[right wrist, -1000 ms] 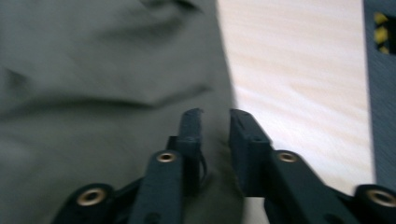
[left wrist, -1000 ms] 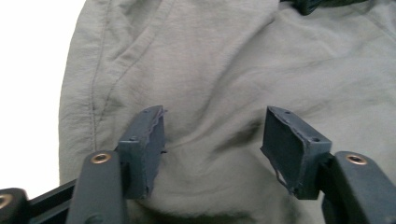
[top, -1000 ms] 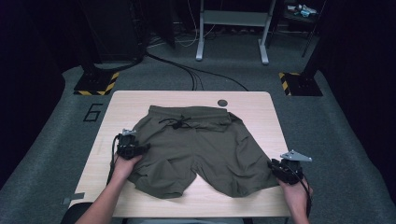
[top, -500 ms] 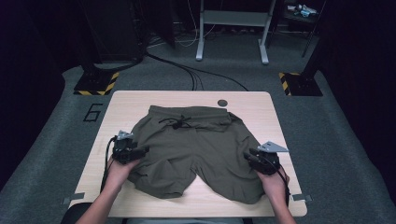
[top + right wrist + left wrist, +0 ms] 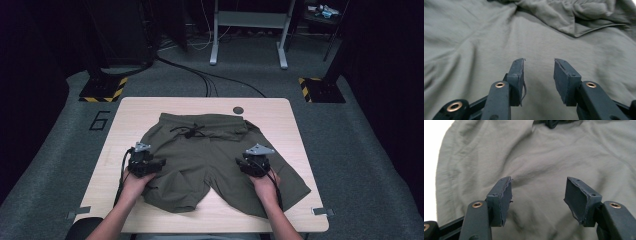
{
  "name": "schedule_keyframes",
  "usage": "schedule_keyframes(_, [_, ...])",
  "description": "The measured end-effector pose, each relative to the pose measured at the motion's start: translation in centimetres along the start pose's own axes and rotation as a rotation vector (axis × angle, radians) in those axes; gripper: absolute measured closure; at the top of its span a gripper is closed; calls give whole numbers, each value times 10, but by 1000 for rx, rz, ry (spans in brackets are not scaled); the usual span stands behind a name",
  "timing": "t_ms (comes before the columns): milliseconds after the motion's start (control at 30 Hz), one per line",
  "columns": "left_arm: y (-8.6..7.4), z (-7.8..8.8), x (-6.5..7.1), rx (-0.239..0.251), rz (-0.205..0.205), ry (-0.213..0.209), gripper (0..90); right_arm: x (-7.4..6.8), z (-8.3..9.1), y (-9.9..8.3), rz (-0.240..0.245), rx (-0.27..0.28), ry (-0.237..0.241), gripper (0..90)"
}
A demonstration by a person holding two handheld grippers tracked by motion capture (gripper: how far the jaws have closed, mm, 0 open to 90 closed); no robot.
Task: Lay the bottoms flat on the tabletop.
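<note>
My olive-green cotton shorts [image 5: 210, 160] spread flat on the pale wooden desk [image 5: 280, 112], my left tool [image 5: 537, 195] wide open above one leg, holding nothing, my right tool [image 5: 539, 75] just opening, jaws part-spread, empty, over the other leg

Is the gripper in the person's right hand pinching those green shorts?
Apart. In the right gripper view the right gripper has its jaws spread, just opened wider, with flat, unpinched fabric of the shorts showing through the gap.

Shorts [image 5: 215, 160] flat on table [image 5: 280, 115], waistband at far side
</note>
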State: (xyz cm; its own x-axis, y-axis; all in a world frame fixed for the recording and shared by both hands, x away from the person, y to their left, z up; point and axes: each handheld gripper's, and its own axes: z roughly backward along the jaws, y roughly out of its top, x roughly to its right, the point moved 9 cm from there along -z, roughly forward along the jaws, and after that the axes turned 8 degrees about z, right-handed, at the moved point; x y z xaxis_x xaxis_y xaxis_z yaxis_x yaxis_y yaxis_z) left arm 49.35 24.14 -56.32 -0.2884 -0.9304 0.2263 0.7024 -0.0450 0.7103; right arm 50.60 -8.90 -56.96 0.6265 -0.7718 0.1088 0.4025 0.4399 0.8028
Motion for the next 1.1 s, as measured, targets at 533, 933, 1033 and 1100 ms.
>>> schedule_keyframes(533, [-34,5,9,-16,-14,35,389,-22,5,-18,2,-60,-1,594])
schedule_keyframes(933, [-45,29,18,0,31,20,400,-36,30,-33,-26,-53,28,575])
schedule_keyframes(1033, [-32,30,15,16,27,21,398,-31,29,-23,-25,-32,20,579])
schedule_keyframes(1100, [-23,28,14,30,28,16,396,-25,28,-13,-6,-15,8,586])
